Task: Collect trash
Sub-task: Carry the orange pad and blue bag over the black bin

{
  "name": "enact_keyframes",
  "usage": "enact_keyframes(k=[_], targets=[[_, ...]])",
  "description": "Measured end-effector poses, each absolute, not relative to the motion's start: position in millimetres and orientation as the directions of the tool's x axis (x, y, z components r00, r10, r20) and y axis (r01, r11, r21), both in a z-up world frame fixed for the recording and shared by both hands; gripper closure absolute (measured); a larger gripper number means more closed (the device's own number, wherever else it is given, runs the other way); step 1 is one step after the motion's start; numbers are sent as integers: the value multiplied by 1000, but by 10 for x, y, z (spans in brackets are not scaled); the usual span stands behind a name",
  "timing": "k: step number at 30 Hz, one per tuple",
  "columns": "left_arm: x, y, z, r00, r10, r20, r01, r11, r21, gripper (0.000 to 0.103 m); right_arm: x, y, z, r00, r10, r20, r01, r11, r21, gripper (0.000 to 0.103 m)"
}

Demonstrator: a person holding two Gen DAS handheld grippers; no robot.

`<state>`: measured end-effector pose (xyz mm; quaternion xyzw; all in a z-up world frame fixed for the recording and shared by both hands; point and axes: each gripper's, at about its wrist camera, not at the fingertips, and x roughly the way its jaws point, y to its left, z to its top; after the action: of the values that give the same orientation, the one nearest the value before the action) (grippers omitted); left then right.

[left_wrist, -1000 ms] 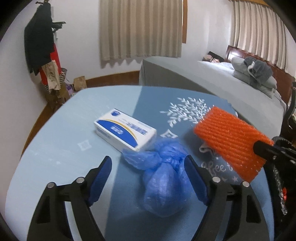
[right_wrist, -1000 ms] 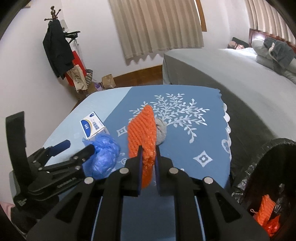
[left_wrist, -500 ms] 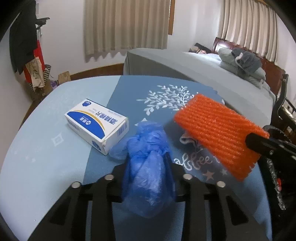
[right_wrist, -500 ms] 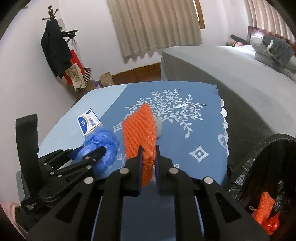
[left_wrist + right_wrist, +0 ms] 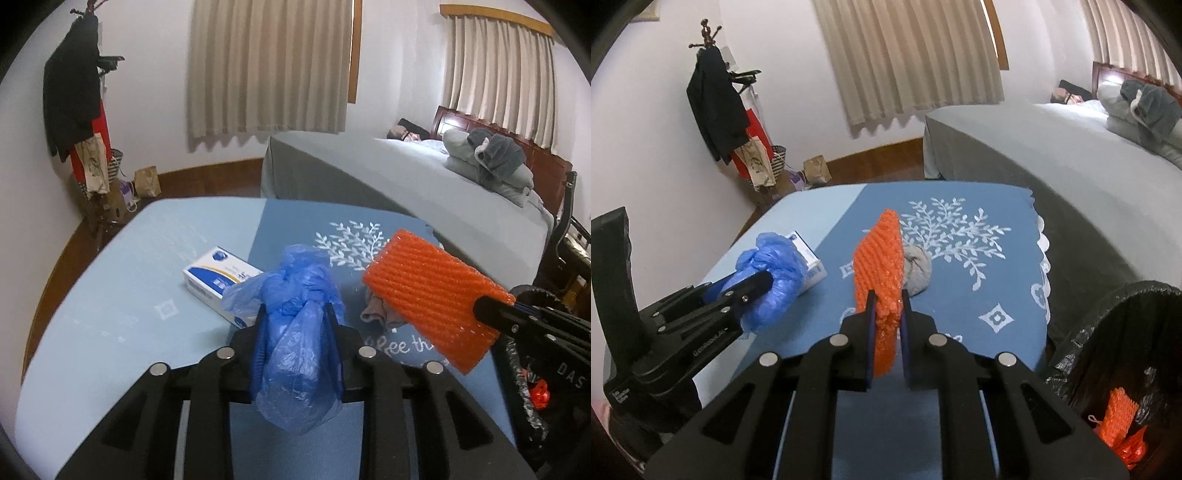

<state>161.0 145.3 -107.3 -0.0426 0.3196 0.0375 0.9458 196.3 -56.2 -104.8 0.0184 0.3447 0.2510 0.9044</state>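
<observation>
My left gripper (image 5: 297,314) is shut on a crumpled blue plastic bag (image 5: 295,332) and holds it above the blue table (image 5: 110,295). It also shows in the right wrist view (image 5: 768,273). My right gripper (image 5: 886,295) is shut on an orange foam net (image 5: 881,266), lifted off the table; it shows at the right in the left wrist view (image 5: 432,295). A black-lined trash bin (image 5: 1126,332) stands at the table's right edge with orange scraps (image 5: 1119,417) inside.
A white and blue box (image 5: 218,280) lies on the table behind the bag. A grey crumpled wad (image 5: 918,269) lies behind the net. A bed (image 5: 424,177) stands beyond the table, a coat rack (image 5: 716,103) at the left wall.
My left gripper closed on the blue bag and lifted it off the table. My right gripper kept its hold on the orange net and rose slightly.
</observation>
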Motion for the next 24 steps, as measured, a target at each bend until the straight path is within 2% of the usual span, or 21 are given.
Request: enact_keyframes(k=[9,24], targets=[[1511,1382,-880,813,51,-581,-93,995,-42,75,1822,-643,-789,667,477,-573,-451,870,200,92],[1352,987,-556,850,-15,-527,-8,999,-41,75,1566,-1103,-482,731,440,-521,-402,895,192,92]])
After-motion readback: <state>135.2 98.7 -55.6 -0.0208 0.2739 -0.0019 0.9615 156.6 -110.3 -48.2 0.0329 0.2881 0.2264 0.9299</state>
